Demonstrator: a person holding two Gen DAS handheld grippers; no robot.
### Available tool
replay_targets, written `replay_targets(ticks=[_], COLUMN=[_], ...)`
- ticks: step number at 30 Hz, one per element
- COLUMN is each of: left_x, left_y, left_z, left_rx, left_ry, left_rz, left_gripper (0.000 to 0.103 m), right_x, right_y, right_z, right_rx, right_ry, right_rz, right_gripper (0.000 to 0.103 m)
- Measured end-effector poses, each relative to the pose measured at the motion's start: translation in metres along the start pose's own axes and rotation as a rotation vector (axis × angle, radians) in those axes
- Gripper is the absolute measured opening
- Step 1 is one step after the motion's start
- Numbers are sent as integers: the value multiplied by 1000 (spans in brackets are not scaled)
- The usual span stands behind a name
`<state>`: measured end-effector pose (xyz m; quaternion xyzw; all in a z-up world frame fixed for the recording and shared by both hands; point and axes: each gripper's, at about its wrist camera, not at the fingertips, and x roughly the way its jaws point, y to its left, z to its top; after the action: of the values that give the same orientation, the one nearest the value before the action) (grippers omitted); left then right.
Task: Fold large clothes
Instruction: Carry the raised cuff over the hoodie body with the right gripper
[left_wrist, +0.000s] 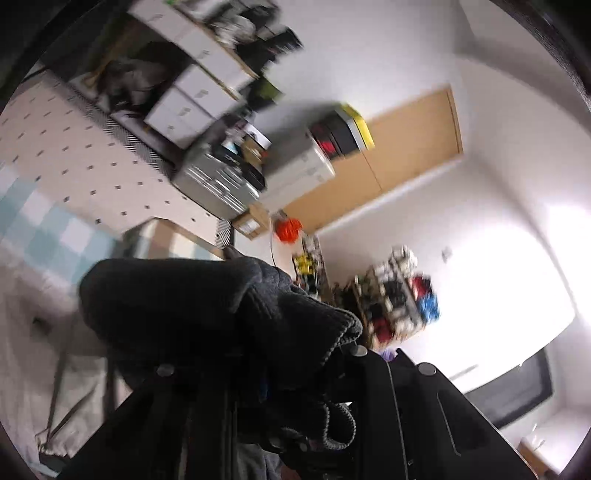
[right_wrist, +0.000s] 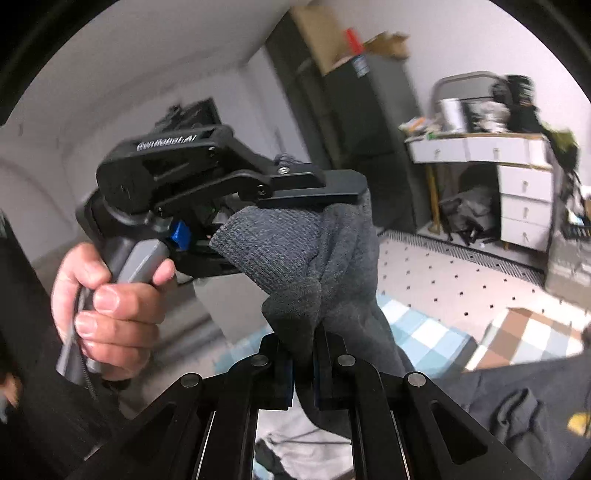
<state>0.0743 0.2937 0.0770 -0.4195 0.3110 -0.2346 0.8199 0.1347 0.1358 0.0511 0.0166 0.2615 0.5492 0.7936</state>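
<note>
Above the tiled floor (right_wrist: 461, 280), both grippers, left gripper (right_wrist: 317, 201) and right gripper (right_wrist: 303, 354), clamp one dark knit garment (right_wrist: 317, 258).

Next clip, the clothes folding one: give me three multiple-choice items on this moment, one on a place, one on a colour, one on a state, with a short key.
1. In the right wrist view, where is the left tongs unit?
A. lying on the floor
B. held up in a hand, ahead of the camera
C. on the white drawers

2. What colour is the knit garment?
A. dark grey
B. red
C. white

3. How do the right tongs stand?
A. wide open, nothing between them
B. shut on the garment
C. shut on a box

Key: B, the hand grips its handle in mid-air; A, the knit reads dark grey in both views; B, the fabric runs down between the closed fingers.
</note>
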Motion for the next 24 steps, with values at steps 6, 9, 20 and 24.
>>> replay_targets(ticks=[6,9,20,24], left_x=[134,213,455,489], left_y=[-82,-102,-67,-36], left_z=[-47,-76,-195,-220], left_rx=[180,219,215,129], left_ry=[208,324,702,761], left_rz=[34,34,156,156], left_gripper=[15,15,15,18], right_x=[-119,-174,-275,-280], right_y=[-75,-124,-279,-320], right_z=[-34,-58,-217,-263], right_rx=[208,334,820,997], right_ry=[-250,-352,-456,-418], right_rz=[-75,-130,-257,-262], right_gripper=[7,7,7,7])
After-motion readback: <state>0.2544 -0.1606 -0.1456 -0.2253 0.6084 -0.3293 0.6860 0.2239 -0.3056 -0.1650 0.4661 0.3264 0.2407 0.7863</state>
